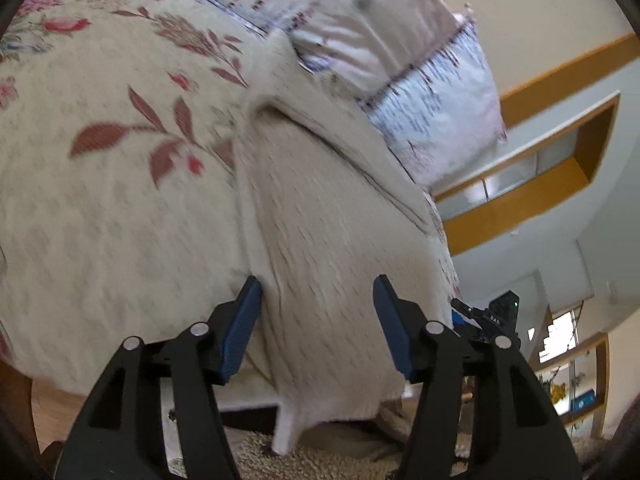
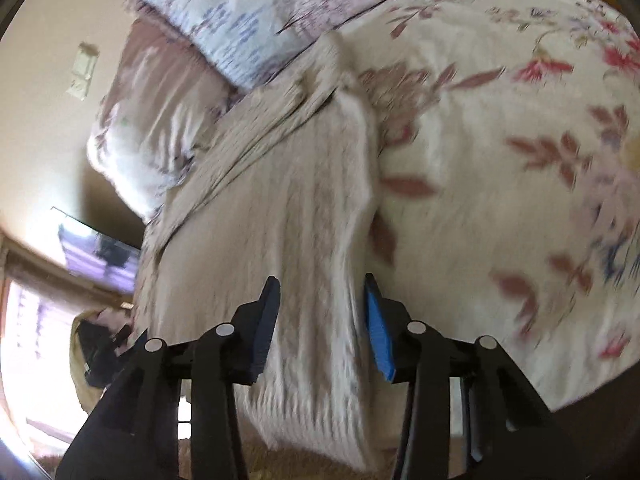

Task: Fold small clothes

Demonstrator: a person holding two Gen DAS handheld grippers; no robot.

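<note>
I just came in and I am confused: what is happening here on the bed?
A person holds two grippers over a cream knitted garment that lies on a floral bedspread, its near edge hanging over the bed's side. The left gripper and the right gripper are both open, fingers astride the cloth, not pinching it. Pillows lie behind. The views are blurred.

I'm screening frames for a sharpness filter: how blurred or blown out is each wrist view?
Left wrist view: motion blur streaks the cream garment and floral bedspread; the left gripper stays sharp; the window is blown out. Right wrist view: heavier smear across the garment and pillows, the right gripper crisp, with glare at lower left.
</note>
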